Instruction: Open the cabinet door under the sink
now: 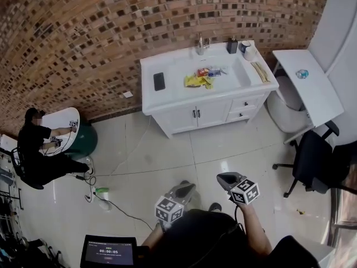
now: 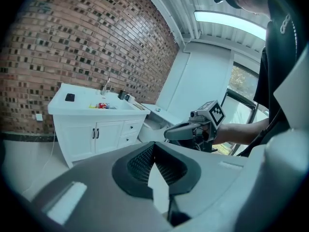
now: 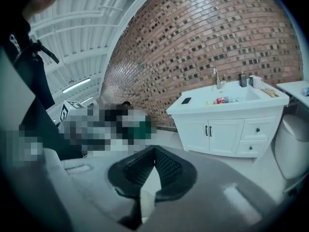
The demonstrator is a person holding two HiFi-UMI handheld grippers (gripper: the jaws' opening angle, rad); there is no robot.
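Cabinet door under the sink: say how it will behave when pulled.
The door is a flat white panel, so probably stiff and light to swing. Its handle sits at the middle seam, so it likely swings from the outer edge. That handle looks slim; a grip might slip.

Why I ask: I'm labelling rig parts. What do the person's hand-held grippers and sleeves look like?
Both the left hand-held gripper and the right hand-held gripper are smooth grey shells tapering to black ribbed pads. Each carries a cube of black-and-white square markers. The person wears a black top; the forearms are bare.
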